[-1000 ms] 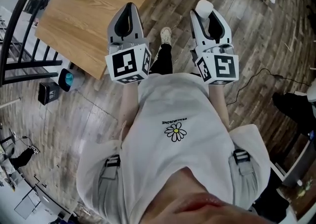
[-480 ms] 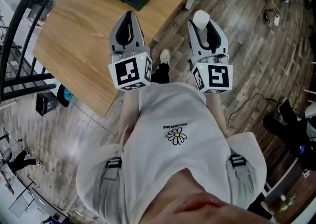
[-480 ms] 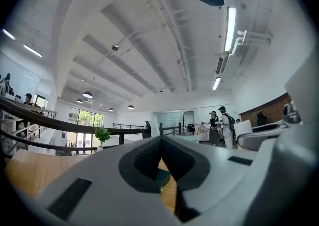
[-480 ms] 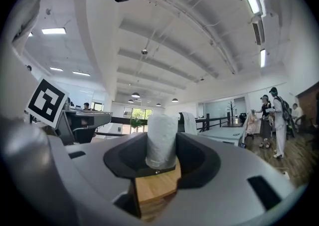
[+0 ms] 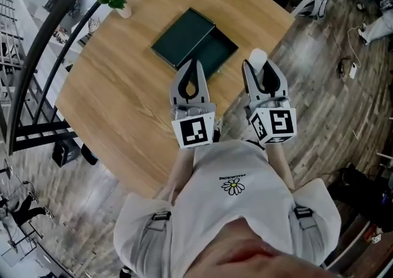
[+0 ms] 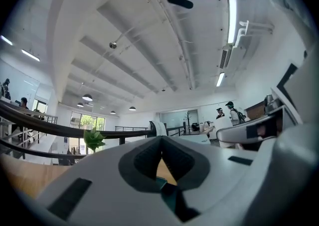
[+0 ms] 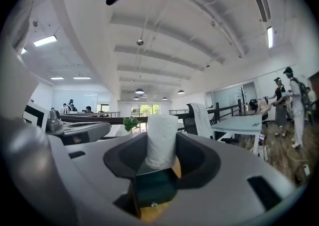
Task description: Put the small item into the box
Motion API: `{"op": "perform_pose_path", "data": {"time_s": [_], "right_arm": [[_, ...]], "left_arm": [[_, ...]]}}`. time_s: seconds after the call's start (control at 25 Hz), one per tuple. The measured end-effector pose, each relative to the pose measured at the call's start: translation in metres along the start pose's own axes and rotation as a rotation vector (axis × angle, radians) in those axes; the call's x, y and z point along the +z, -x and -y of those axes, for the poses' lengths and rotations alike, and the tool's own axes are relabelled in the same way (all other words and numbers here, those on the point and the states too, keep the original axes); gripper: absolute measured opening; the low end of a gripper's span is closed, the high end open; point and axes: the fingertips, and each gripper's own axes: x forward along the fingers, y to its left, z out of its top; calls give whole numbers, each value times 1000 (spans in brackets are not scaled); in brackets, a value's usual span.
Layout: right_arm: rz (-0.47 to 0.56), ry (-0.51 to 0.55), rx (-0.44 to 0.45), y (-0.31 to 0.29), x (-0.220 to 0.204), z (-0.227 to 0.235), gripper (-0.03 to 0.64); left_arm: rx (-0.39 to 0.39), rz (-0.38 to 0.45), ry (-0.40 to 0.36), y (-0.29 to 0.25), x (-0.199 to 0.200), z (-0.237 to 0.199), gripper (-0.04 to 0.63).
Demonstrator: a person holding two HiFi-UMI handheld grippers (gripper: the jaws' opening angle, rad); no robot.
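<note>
Carry step: right tool held white roll; green box lay at 11 o'clock.
Left tool sat closed, empty. Next: reach over box, release.

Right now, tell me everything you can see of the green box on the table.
The box is dark green, flat, rectangular and matte. It lies open on the round wooden table, set diagonally. Its two halves sit side by side: a flat-looking half farther off and a hollow tray half nearer, which looks empty. A small metal catch shows on its front in the right gripper view. The left gripper overlaps its near edge; contact cannot be told.
</note>
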Motion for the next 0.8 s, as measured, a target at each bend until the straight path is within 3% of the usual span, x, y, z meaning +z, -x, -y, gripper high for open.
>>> {"op": "perform_pose_path", "data": {"time_s": [0.16,0.48,0.6,0.8], "right_arm": [[-55,7,74,-47,-10,-15,179],[-80,-37,135,-75,-24,-17,179],[-80,-42,151,-81,-26,-6,179],[-29,-10,194,-88,-9,5,179]], "left_arm": [[26,-49,0,-33,-15,-23,15],[86,-90,-25,-56,-18,-45,15],[114,-85,-66,-61,-12,-44,15],[172,-54,-51,-67,0,-39,15]]}}
